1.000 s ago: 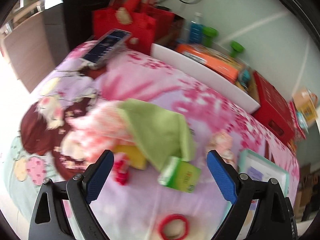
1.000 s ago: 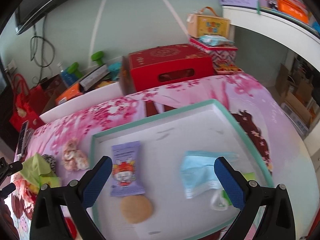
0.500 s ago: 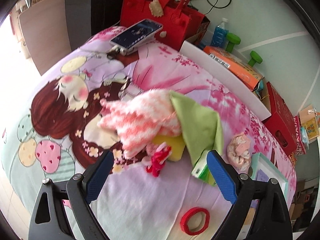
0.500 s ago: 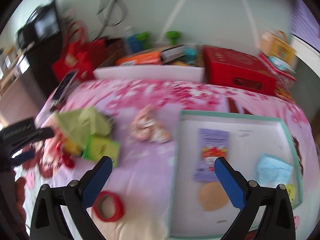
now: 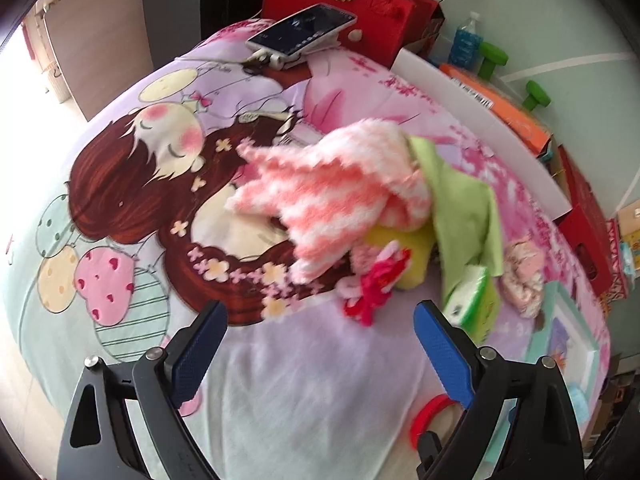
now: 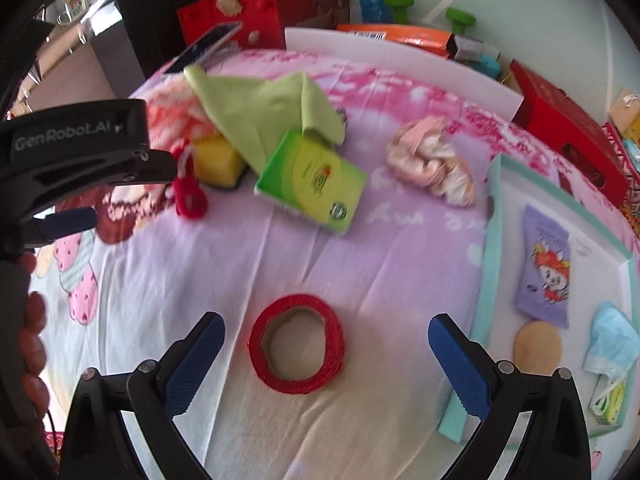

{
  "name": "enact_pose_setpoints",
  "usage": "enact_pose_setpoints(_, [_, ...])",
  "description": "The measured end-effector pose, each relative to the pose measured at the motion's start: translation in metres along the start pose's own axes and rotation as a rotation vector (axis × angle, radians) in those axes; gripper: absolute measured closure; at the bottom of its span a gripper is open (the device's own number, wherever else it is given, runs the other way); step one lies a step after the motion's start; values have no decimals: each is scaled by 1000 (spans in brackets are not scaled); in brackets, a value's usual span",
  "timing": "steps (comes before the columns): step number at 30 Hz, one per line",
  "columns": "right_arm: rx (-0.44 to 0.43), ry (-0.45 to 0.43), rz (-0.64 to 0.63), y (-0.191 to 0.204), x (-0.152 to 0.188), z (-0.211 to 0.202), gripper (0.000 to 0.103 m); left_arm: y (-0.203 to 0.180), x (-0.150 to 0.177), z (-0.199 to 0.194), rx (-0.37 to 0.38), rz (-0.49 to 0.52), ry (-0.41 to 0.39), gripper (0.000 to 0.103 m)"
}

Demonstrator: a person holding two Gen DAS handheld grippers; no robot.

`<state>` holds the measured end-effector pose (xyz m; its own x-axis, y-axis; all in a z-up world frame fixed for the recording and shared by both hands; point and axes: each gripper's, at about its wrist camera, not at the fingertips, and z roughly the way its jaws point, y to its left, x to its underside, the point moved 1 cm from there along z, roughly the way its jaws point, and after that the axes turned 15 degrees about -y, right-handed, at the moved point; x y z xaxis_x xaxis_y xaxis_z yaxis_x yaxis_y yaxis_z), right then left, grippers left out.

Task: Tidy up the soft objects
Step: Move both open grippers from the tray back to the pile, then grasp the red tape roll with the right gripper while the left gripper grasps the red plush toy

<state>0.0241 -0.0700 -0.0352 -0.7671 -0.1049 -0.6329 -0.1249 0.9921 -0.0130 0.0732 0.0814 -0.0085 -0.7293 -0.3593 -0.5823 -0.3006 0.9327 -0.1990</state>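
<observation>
We log both claws spread wide and empty. The left gripper (image 5: pixel 320 344) hangs over the bare near part of the printed blanket (image 5: pixel 304 392), its blue pads apart, facing the pile of soft things. The right gripper (image 6: pixel 326 354) is also held apart, with the red tape ring (image 6: pixel 296 344) lying flat on the blanket between its two fingers, touching neither.

The pile sits toward the far left of the blanket as the right wrist view shows it. A pink-and-white fuzzy cloth (image 5: pixel 336 188) lies on top, partly over a yellow sponge (image 5: pixel 404 248). A green cloth (image 5: pixel 464 208) drapes beside it, its lower edge over a green tissue pack (image 6: pixel 312 184). A small red knitted item (image 5: pixel 376 284) rests against the sponge's near side. A crumpled pale pink fabric (image 6: pixel 432 160) lies apart, between the pile and the tray.

The teal-rimmed tray (image 6: pixel 490 240) sits at the blanket's right edge and holds a purple snack packet (image 6: pixel 544 268), a round tan puff (image 6: pixel 538 344) and a blue face mask (image 6: pixel 612 340).

A phone (image 5: pixel 302 34) rests at the far edge, just in front of a red felt bag (image 5: pixel 352 4).
</observation>
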Motion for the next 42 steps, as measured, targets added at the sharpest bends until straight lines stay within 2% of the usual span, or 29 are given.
enact_pose_setpoints(7, [15,60,-30,4,13,10,0,14,12,12,-50,-7,59,9])
enact_pose_setpoints(13, [46,73,-59,6,17,11,2,10,13,12,-33,-5,60,9])
enact_pose_setpoints(17, [29,73,-52,4,17,9,10,3,10,12,-13,-7,61,9])
enact_pose_setpoints(24, [13,54,-34,1,11,9,32,-7,8,14,28,2,72,32])
enact_pose_setpoints(25, [11,53,-25,-2,10,10,33,-9,7,17,32,1,74,39])
enact_pose_setpoints(29, [18,42,7,-12,7,10,46,-15,6,21,59,-9,83,53])
enact_pose_setpoints(34, [24,39,56,-25,8,11,47,-21,6,29,70,-9,93,71])
enact_pose_setpoints(42, [5,43,87,-33,7,15,47,-22,5,38,74,-18,84,87])
